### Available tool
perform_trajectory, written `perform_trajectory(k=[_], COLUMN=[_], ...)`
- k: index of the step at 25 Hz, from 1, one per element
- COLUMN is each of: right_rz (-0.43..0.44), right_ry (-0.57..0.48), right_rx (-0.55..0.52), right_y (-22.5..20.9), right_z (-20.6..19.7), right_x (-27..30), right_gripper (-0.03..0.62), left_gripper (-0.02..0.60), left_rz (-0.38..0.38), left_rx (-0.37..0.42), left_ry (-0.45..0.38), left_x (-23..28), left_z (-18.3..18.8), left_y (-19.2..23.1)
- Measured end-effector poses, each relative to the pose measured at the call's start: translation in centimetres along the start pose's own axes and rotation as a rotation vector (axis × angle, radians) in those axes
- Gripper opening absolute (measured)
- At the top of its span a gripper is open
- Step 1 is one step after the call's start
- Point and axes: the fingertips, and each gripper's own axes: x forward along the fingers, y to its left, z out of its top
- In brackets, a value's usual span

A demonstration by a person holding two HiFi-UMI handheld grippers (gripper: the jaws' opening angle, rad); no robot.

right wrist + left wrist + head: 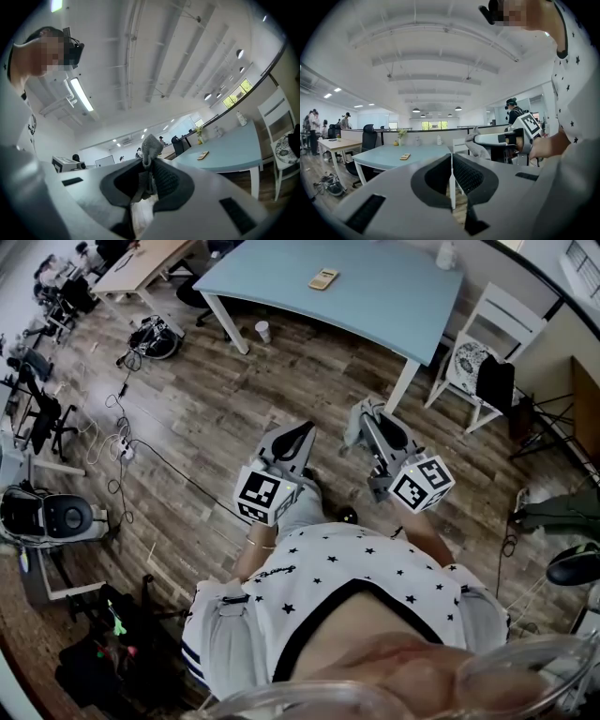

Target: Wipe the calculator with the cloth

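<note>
The calculator (323, 278) lies on the light blue table (375, 296) far ahead; it also shows small in the left gripper view (405, 156) and in the right gripper view (203, 154). My right gripper (359, 415) is shut on the grey cloth (150, 150), which sticks up between its jaws and hangs off its tip (353, 427). My left gripper (302, 435) is shut with nothing between its jaws (452, 180). Both grippers are held near my chest, well short of the table.
A white chair (487, 343) with a dark garment stands right of the table. A paper cup (263, 331) sits on the wooden floor by a table leg. Cables and a power strip (122, 448) trail at left. More desks and people stand at the far left (328, 140).
</note>
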Motion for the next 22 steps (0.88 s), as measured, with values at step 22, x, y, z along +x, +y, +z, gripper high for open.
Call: perform_trajectory(k=[22], right_rz=[-0.155], right_ry=[-0.033], right_rx=[-0.025], right_y=[-6.5], right_z=[1.8], right_x=[9.0], right_gripper=[0.055], left_gripper=[0.031], left_rz=[-0.111], left_rx=[-0.02], left_ry=[-0.033], left_x=[8.1], left_z=[0.5], left_y=[10.6])
